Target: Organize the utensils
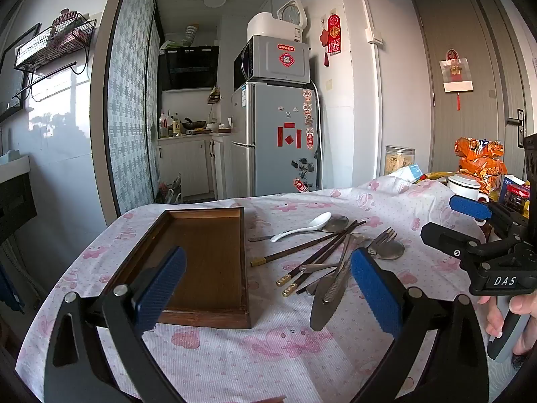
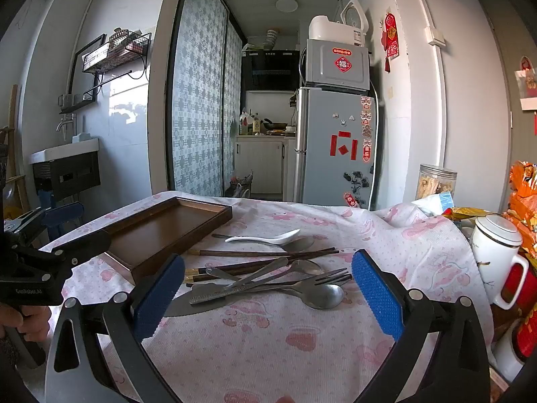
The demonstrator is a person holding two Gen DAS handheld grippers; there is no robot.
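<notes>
Nearest me, my left hand-held gripper [image 1: 268, 285] hovers with its blue pads spread wide, nothing between them. My right hand-held gripper [image 2: 268, 288] is spread just as wide and holds nothing either. Each shows at the edge of the other's view, gripped by a hand [image 1: 510, 315].

Under both lies the surface [image 2: 268, 346], covered in a white cloth with pink prints. Just past the pads sits the pile of utensils: a broad knife [image 1: 324, 305] nearest, with a ridged metal handle lying across it. Behind that are a steel spoon [image 2: 324, 297] and a fork [image 2: 330, 277], overlapping. Dark chopsticks [image 1: 312, 248] with gold ends cross through the heap. Farthest in the pile, a white ceramic spoon [image 1: 302, 228] rests against another steel spoon.

Left of the pile, just beside it, a wooden tray [image 1: 204, 258] lies flat.

Right edge: white lidded mug [image 2: 496, 252], orange snack bags, a clear jar.

Beyond: fridge [image 2: 335, 147], a microwave on top, and a kitchen nook.
</notes>
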